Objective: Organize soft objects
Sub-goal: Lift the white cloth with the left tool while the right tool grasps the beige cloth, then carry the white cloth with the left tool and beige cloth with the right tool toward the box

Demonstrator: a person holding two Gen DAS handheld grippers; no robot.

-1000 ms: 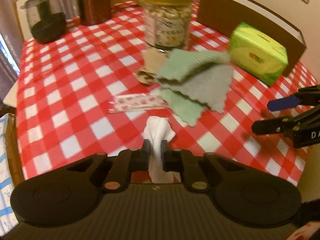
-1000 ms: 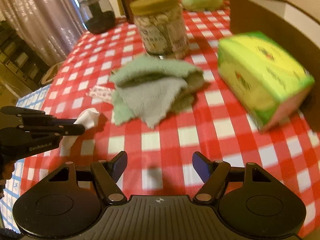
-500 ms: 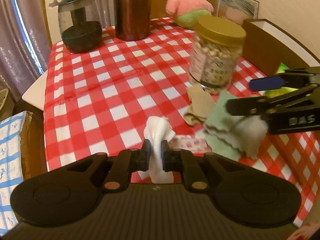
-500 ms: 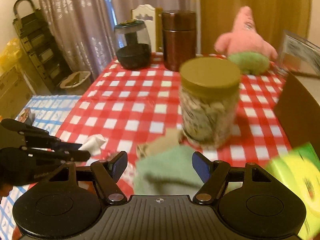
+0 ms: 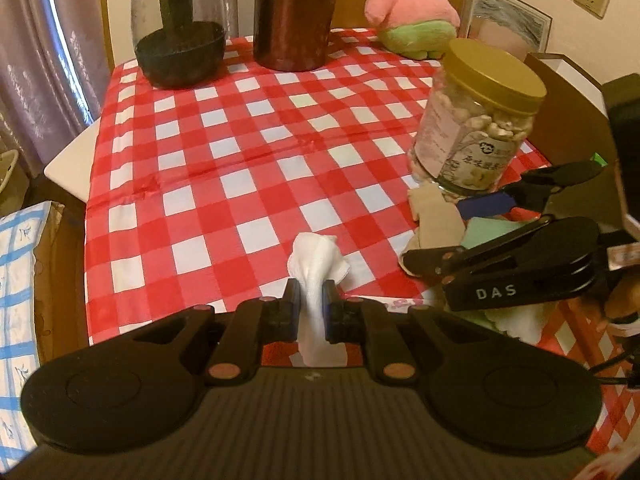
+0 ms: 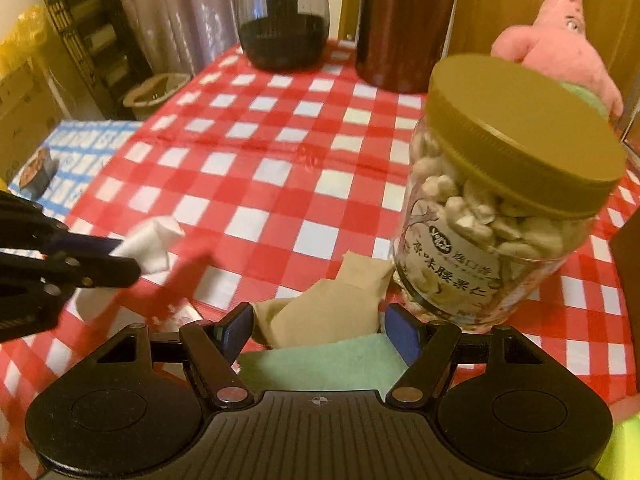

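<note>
The left gripper is clamped on a white cloth, a crumpled wad that bunches above the pads and hangs down below them, held over the tabletop. At 3 o'clock from it in the left wrist view, the right gripper stands with its fingers apart and nothing between them, poised over a beige cloth and a mint-green cloth. The beige one lies rumpled, touching the foot of a nut jar with a gold lid; the green one lies flat just below it, at 6 o'clock.

The tabletop wears a red-and-white checked cover with a crease running across its middle. Toward 12 o'clock stand a dark glass jar and a brown metal canister side by side, and at 1 o'clock a pink star-shaped plush toy sits beside a picture frame. A brown box lines the 3 o'clock edge. Purple curtains hang at 9 o'clock, and a blue-patterned mat lies on the floor below.
</note>
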